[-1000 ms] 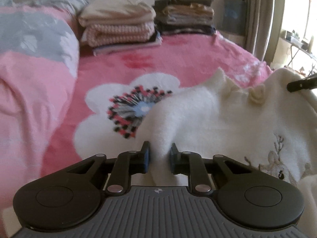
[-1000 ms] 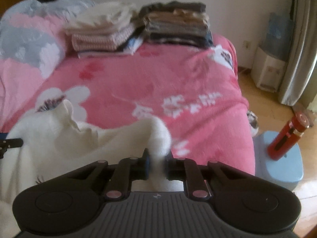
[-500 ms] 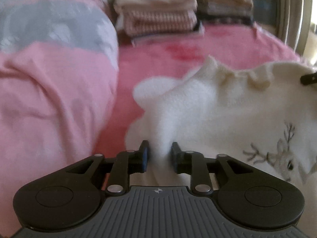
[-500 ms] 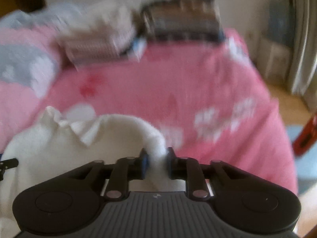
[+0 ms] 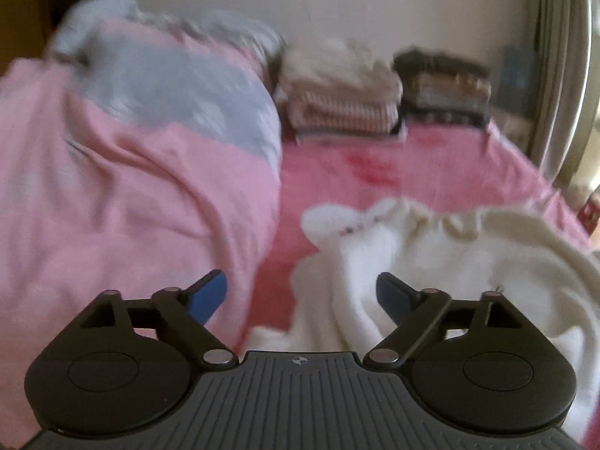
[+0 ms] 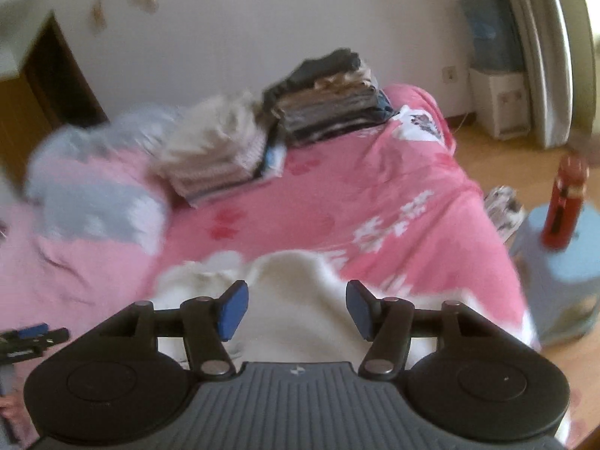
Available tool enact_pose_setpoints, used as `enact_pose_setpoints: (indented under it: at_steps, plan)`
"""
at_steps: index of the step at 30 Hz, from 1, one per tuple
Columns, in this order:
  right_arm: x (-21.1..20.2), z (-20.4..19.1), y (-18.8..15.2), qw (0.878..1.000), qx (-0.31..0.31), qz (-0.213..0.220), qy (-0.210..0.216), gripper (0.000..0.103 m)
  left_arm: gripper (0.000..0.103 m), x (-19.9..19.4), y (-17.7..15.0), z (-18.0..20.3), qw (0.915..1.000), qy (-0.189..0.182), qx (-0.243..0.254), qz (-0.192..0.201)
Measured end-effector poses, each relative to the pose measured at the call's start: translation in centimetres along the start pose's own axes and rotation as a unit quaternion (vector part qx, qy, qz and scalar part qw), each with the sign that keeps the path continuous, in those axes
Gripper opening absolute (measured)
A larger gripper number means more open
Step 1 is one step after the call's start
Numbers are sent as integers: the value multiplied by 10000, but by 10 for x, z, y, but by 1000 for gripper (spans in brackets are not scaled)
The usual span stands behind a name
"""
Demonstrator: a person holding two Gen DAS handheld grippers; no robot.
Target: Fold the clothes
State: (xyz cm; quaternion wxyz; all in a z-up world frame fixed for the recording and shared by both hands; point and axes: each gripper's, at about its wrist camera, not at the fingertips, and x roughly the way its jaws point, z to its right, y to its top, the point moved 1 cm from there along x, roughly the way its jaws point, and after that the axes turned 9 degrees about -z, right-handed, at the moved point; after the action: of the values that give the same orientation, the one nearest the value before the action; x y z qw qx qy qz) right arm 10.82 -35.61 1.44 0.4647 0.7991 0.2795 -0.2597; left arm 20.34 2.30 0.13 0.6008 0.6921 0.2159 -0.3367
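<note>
Left gripper (image 5: 302, 296): I see jaws just opened, empty.
Right gripper (image 6: 296, 309): likewise opened, empty.
White sweater (image 5: 431, 262): released, lying on the pink bedspread (image 5: 375, 165) beyond both.

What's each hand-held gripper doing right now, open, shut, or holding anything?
Left hand-held gripper: open, jaws just spread, holding nothing; white sweater lies below.
Right hand-held gripper: open, jaws just spread, holding nothing.

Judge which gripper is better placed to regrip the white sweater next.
Probably right. The right gripper hangs open with the sweater directly between its jaws; the left gripper, also open, sits beside the sweater's edge, mostly over pink bedding.
</note>
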Motion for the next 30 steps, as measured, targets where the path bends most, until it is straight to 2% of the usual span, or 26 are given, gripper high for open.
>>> enact_pose_setpoints:
  at_steps: [3, 5, 10, 12, 15, 18, 20, 22, 24, 26, 28, 30]
  plan:
    - [-33, 0, -29, 9984, 240, -80, 496, 61, 99, -47, -10, -13, 9996, 28, 4, 284]
    - [-45, -4, -54, 9962, 322, -327, 743, 61, 101, -76, -23, -17, 9990, 48, 18, 436]
    - [-47, -36, -126, 9874, 210, -1134, 1087, 61, 101, -115, -72, -11, 9988, -349, 286, 190]
    - [-39, -46, -152, 9817, 286, -1392, 1267, 61, 101, -118, -102, -4, 9977, -570, 374, 15]
    - [-18, -48, -179, 9709, 742, -1789, 1406, 59, 100, -101, -143, 9, 9963, -709, 420, -247]
    - [-2, -40, -191, 9650, 1290, -1824, 1372, 58, 98, -81, -172, 21, 9956, -721, 410, -427]
    - [8, -32, -193, 9659, 1510, -1736, 1184, 58, 98, -72, -184, 27, 9953, -720, 512, -391]
    - [20, -21, -196, 9612, 1841, -1759, 1061, 58, 97, -63, -190, 33, 9948, -673, 678, -348]
    - [34, -10, -202, 9531, 2164, -1818, 1082, 55, 88, -50, -196, 40, 9930, -584, 911, -470]
    - [43, -5, -206, 9500, 2308, -1782, 1113, 50, 69, -41, -200, 43, 9915, -495, 1045, -599]
    - [45, -3, -207, 9475, 2404, -1637, 1333, 46, 61, -34, -202, 43, 9910, -510, 1038, -670]
    - [49, -2, -210, 9460, 2445, -1554, 1456, 42, 60, -30, -203, 39, 9917, -601, 908, -690]
